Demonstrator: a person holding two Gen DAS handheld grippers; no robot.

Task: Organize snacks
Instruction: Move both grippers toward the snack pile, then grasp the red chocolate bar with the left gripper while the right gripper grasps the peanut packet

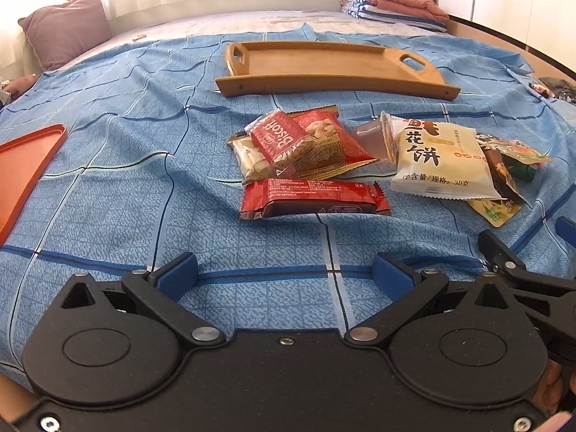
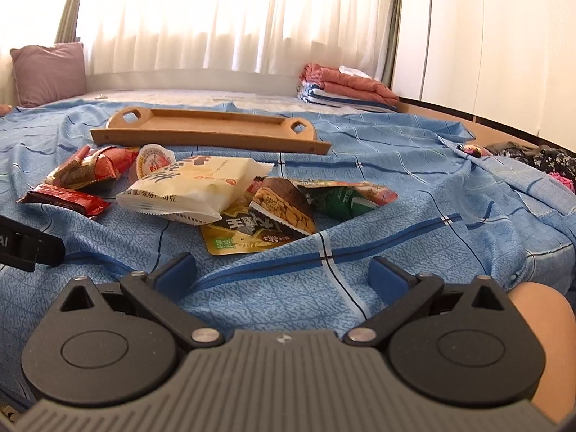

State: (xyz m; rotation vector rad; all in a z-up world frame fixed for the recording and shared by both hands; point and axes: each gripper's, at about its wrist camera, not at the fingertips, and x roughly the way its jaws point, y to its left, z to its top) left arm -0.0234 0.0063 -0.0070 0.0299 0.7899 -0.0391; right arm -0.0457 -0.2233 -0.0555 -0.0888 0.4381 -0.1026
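A pile of snack packets lies on a blue checked sheet (image 1: 144,187). In the left wrist view I see a red Biscoff packet (image 1: 279,136), a dark red bar (image 1: 313,198), a jelly cup (image 1: 370,136) and a white pastry packet (image 1: 441,158). The right wrist view shows the white packet (image 2: 194,187), a peanut packet (image 2: 284,208), a green packet (image 2: 342,198) and a yellow pouch (image 2: 230,239). An empty wooden tray (image 1: 324,61) lies beyond the pile, also in the right wrist view (image 2: 208,126). My left gripper (image 1: 286,275) and right gripper (image 2: 284,273) are open, empty, short of the pile.
An orange tray (image 1: 25,165) lies at the left edge. A mauve pillow (image 1: 66,28) is at the far left. Folded blankets (image 2: 345,86) sit at the far right. Dark patterned cloth (image 2: 540,160) lies off the sheet's right edge. The right gripper's side shows in the left view (image 1: 518,270).
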